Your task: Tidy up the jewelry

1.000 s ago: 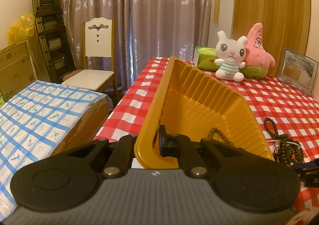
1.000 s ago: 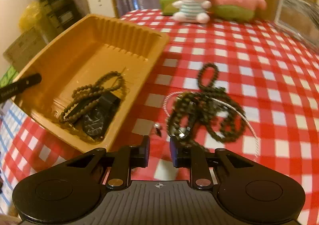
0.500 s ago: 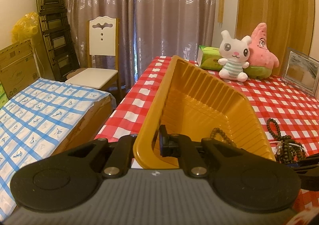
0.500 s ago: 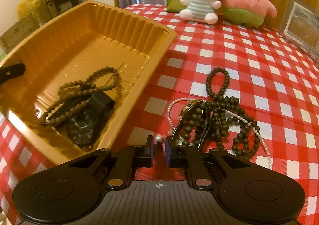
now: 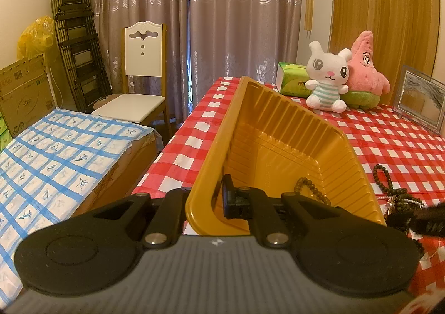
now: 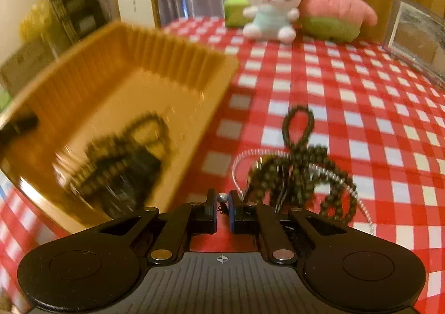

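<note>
My left gripper is shut on the near wall of the yellow tray on the red checked table. The tray holds a dark bead string and a black watch, blurred in the right wrist view. My right gripper is shut on a small pearl earring, just left of a tangled pile of dark bead strings and a pearl strand on the cloth. That pile also shows in the left wrist view.
A white bunny plush, a pink star plush and a green tissue pack stand at the table's back. A picture frame leans at the right. A chair and a blue checked cover lie left of the table.
My right gripper has closed onto the small pearl earring beside the bead pile and lifted a little. The left gripper keeps its hold on the tray wall.
</note>
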A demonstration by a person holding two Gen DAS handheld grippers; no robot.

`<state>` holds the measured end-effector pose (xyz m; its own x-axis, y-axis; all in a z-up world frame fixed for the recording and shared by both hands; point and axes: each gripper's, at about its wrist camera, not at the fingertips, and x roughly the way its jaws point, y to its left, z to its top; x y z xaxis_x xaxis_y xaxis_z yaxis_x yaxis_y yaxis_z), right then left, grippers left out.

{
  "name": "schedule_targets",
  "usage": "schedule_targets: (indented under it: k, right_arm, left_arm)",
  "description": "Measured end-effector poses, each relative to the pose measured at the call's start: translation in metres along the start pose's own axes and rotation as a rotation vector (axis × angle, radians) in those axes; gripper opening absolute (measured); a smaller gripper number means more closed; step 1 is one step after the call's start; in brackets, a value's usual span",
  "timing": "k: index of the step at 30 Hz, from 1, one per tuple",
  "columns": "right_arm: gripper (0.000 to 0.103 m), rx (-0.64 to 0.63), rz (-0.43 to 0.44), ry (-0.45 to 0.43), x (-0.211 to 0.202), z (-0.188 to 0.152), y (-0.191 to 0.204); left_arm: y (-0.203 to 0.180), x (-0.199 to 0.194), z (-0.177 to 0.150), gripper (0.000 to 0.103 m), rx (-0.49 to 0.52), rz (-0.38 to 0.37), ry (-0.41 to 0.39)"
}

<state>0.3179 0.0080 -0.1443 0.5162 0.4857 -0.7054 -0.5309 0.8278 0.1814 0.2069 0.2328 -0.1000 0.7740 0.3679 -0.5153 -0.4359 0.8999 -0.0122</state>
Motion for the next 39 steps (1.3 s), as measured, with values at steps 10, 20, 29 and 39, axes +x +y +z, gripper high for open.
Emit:
schedule_targets:
  k: [10, 20, 29, 39]
  right_arm:
    - [0.008, -0.006, 0.251, -0.031, 0.0, 0.026, 0.044]
    - [0.009, 0.034, 0.376, -0.035, 0.021, 0.033, 0.062]
    - [0.015, 0.078, 0.292, -0.038, 0.0, 0.025, 0.037]
    - [0.015, 0.148, 0.104, 0.027, -0.022, -0.014, -0.023]
  left_arm:
    - [0.0, 0.0, -0.001, 0.008, 0.004, 0.004, 0.0]
    - [-0.001, 0.001, 0.0, 0.008, 0.001, 0.006, 0.002]
    - [-0.001, 0.001, 0.0, 0.008, 0.002, 0.006, 0.002]
    - [-0.001, 0.0, 0.0, 0.008, 0.005, 0.007, 0.0]
